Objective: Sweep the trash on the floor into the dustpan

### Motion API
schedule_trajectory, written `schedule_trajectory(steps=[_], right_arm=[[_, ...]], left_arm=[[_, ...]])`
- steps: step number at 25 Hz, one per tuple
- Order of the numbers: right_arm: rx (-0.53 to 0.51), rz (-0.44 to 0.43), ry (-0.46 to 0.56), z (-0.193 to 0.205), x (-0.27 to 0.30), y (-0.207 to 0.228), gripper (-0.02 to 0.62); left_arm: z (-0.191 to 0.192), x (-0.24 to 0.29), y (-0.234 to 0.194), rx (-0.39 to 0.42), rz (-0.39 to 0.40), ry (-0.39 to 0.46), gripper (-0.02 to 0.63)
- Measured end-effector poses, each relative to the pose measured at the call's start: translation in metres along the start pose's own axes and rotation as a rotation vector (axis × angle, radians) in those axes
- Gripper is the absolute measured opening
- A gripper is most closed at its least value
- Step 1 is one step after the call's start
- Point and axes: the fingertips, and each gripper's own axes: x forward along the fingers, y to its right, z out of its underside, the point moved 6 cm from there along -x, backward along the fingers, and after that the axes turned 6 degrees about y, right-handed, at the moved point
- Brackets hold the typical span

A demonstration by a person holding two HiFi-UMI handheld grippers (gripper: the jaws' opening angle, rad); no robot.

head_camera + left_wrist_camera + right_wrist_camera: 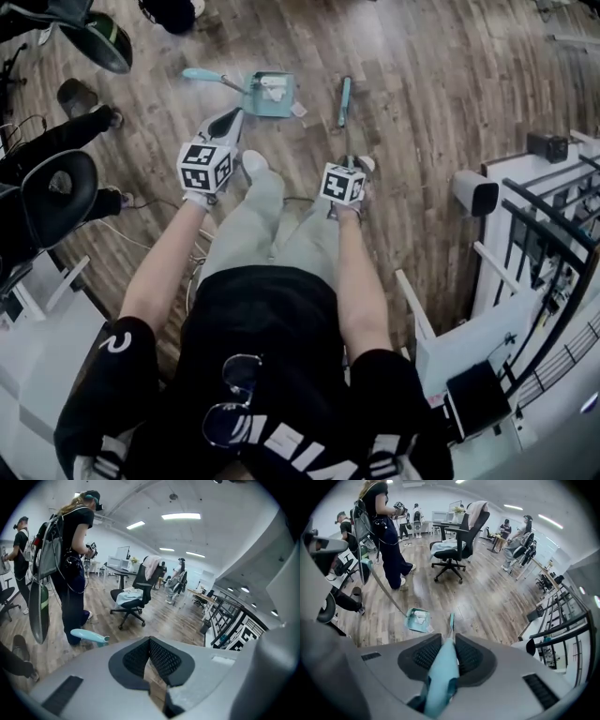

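Right gripper view: the right gripper has its fingers squeezed on the blue broom. The blue dustpan, with white trash inside, sits on the floor near the broom's far end. The left gripper has its fingers together, holding nothing.

Your head camera looks steeply down on the floor, both gripper cameras low across it; head and right share the dustpan.

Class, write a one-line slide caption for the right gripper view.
Right gripper clamps the teal broom handle; dustpan ahead holds white trash.
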Motion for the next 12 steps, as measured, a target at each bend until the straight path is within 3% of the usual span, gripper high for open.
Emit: schedule_trajectory(steps=[6, 12], right_arm=[[0.072, -0.004, -0.012, -0.004, -0.006, -0.050, 0.084], [0.121, -0.078, 0.022, -0.021, -0.012, -0.102, 0.084]], left_arm=[[0.008, -0.024, -0.034, -0.019, -0.006, 0.013, -0.002], [0.015, -0.044, -0.056, -0.039, -0.026, 0.013, -0.002]])
